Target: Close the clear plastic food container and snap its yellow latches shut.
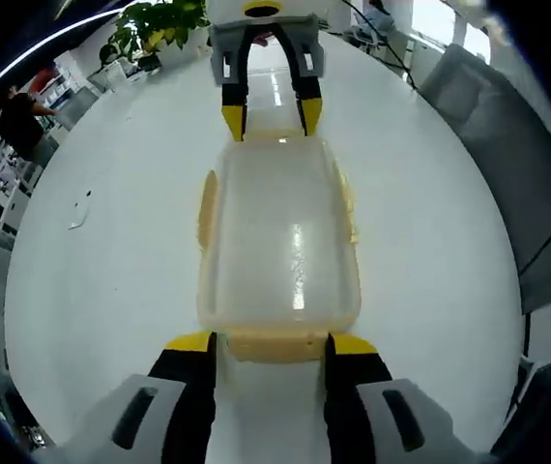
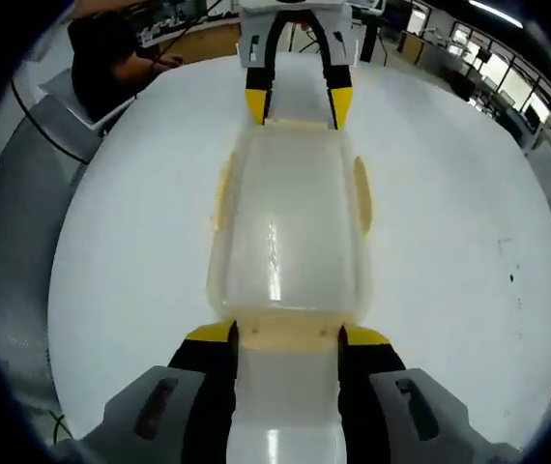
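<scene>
Lid on container (image 1: 277, 242), white desk (image 1: 111, 290). Left tool (image 1: 271, 342) and right tool (image 2: 287, 334) spread, each straddling an end latch (image 1: 277, 344). Step: latching. Next: press end latches, then side ones.

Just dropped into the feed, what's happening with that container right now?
A person works two handheld grippers at opposite ends of the clear plastic container on the white table. The left gripper straddles the yellow latch at one end; the right gripper straddles the latch at the other end. The lid is on. Whether the latches have snapped can't be told.
</scene>
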Available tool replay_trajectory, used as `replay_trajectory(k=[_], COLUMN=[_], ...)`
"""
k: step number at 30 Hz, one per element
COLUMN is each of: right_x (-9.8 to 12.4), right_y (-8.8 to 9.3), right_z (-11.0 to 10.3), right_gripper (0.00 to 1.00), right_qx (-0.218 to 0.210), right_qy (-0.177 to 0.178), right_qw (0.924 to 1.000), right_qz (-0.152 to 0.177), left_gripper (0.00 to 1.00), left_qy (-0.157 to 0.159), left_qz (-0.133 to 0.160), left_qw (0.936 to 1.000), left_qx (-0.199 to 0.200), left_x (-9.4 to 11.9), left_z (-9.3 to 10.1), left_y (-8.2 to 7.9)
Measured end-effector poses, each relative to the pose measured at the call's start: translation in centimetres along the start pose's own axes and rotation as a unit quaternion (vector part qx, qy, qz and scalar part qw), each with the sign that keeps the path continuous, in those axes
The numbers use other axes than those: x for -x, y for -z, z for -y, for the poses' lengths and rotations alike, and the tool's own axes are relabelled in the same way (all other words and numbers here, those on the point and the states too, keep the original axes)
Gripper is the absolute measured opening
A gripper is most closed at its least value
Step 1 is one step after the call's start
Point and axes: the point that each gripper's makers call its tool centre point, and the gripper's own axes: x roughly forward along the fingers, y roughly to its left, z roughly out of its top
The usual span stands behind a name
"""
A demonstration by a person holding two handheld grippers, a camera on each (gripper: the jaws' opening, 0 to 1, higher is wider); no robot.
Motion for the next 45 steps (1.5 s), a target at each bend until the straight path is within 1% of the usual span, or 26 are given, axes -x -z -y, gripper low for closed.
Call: replay_trajectory(k=[3,4,5,6,7,14,15,17,18,19,20,22,24,27,28,29,34,38,40,43,45], right_x=[0.0,0.0,0.1,0.1,0.1,0.0,0.0,0.0,0.0,0.0,0.0,0.0,0.0,-0.1,-0.1,-0.1,-0.1,-0.1,-0.1,0.0,-0.1], right_y=[0.1,0.1,0.1,0.1,0.1,0.1,0.1,0.2,0.2,0.2,0.2,0.2,0.3,0.3,0.3,0.3,0.3,0.3,0.4,0.4,0.3], right_z=[-0.1,-0.1,-0.2,-0.2,-0.2,-0.2,-0.1,0.1,0.2,0.2,0.2,0.3,0.3,0.3,0.3,0.4,0.5,0.4,0.4,0.4,0.3], right_gripper=[0.38,0.38,0.38,0.38,0.37,0.37,0.37,0.37,0.37,0.37,0.38,0.38,0.38,0.39,0.39,0.39,0.38,0.37,0.37,0.36,0.36], right_qx=[-0.002,-0.003,-0.003,0.001,-0.001,0.004,0.004,0.003,0.003,0.004,0.004,0.007,0.007,0.009,0.017,0.011,0.006,0.010,0.011,0.008,0.007], right_qy=[0.000,0.000,0.000,-0.001,0.000,-0.002,-0.003,-0.003,-0.004,-0.005,-0.006,-0.008,-0.008,-0.011,-0.012,-0.012,-0.013,-0.014,-0.013,-0.012,-0.012], right_qw=[1.0000,1.0000,1.0000,1.0000,1.0000,1.0000,1.0000,1.0000,1.0000,1.0000,1.0000,0.9999,0.9999,0.9996,0.9994,0.9994,0.9991,0.9985,0.9987,0.9993,0.9995], right_qz=[0.000,0.000,0.000,0.001,0.002,-0.004,-0.003,-0.002,-0.001,0.000,0.000,-0.002,-0.004,-0.022,-0.030,-0.029,-0.039,-0.051,-0.048,-0.033,-0.030], left_gripper=[0.38,0.35,0.33,0.33,0.33,0.33,0.33,0.33,0.33,0.33,0.33,0.33,0.33,0.34,0.34,0.34,0.34,0.33,0.32,0.32,0.32], left_qy=[0.002,0.013,0.046,0.021,0.020,0.021,0.021,0.025,0.025,0.030,0.033,0.036,0.036,0.039,0.039,0.040,0.039,0.038,0.033,0.033,0.032], left_qz=[-0.001,-0.007,-0.005,-0.001,0.000,-0.007,-0.007,-0.001,0.001,0.007,0.006,0.008,0.003,-0.015,-0.023,-0.025,-0.024,-0.020,-0.020,-0.017,-0.020], left_qw=[1.0000,0.9996,0.9974,0.9994,0.9995,0.9992,0.9989,0.9989,0.9985,0.9986,0.9981,0.9983,0.9984,0.9983,0.9981,0.9981,0.9979,0.9979,0.9971,0.9974,0.9973], left_qx=[0.001,0.025,0.055,0.027,0.026,0.033,0.042,0.039,0.048,0.044,0.052,0.045,0.043,0.041,0.042,0.040,0.045,0.049,0.065,0.062,0.063], left_x=[0.0,0.0,-0.1,0.0,0.1,0.1,0.1,0.1,0.1,0.1,0.0,0.0,-0.1,-0.2,-0.3,-0.3,-0.3,-0.3,-0.3,-0.3,-0.3], left_z=[0.1,0.5,1.7,0.7,0.7,0.8,0.8,0.7,0.8,0.8,0.8,0.8,0.7,0.6,0.6,0.6,0.5,0.5,0.6,0.6,0.6], left_y=[0.0,0.3,0.3,0.2,0.1,0.1,0.1,0.1,0.2,0.2,0.2,0.2,0.1,0.1,0.1,0.1,0.3,0.4,0.4,0.5,0.5])
